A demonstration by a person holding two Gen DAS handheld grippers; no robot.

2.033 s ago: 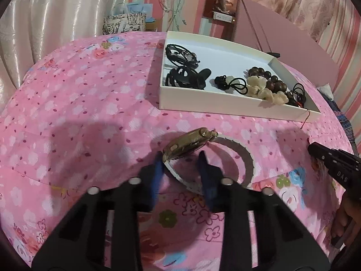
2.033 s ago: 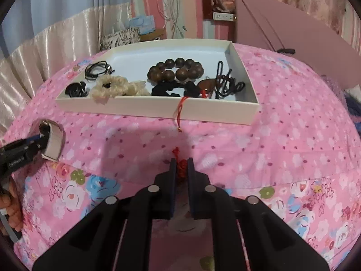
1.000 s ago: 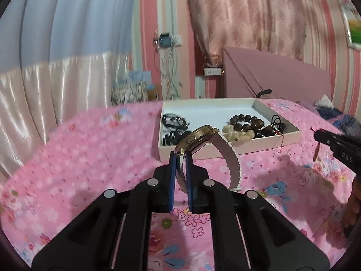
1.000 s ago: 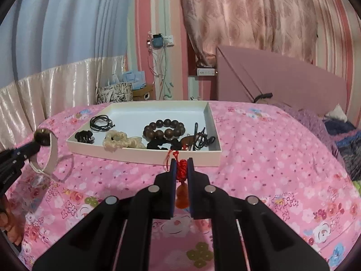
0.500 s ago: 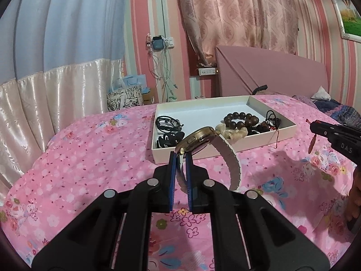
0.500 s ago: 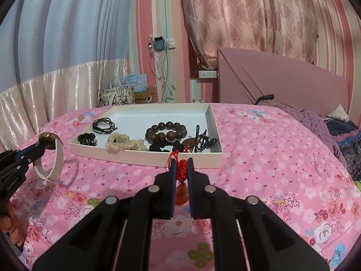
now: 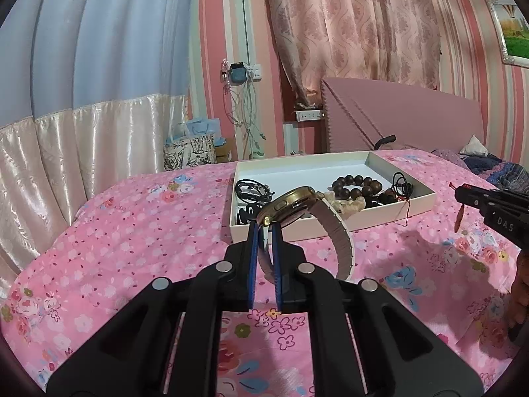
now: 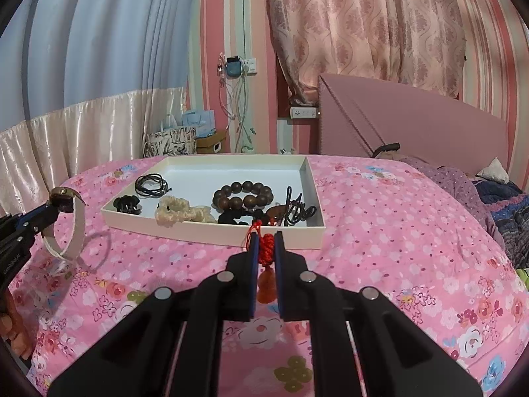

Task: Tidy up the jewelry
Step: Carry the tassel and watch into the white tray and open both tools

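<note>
My left gripper (image 7: 264, 231) is shut on a gold watch (image 7: 291, 203) with a pale strap, held above the pink floral bedspread, in front of the white tray (image 7: 330, 228). It also shows at the left in the right wrist view (image 8: 66, 198). My right gripper (image 8: 264, 241) is shut on a red knotted cord with an orange pendant (image 8: 266, 286), held in the air near the tray's front wall (image 8: 211, 231). The cord runs back into the tray. The tray holds a dark bead bracelet (image 8: 243, 195), black hair ties (image 8: 152, 182), a cream scrunchie (image 8: 180, 213) and a black clip (image 8: 127, 203).
The bedspread (image 8: 380, 231) spreads around the tray. A pink headboard (image 8: 413, 125) stands behind at the right. Bags and boxes (image 8: 172, 142) stand by the curtain at the back left. Bedding and a pillow (image 8: 496, 178) lie at the far right.
Both grippers have lifted off the bedspread with the watch and the red pendant and now hold them level in front of the tray. In the last half second little has moved.
</note>
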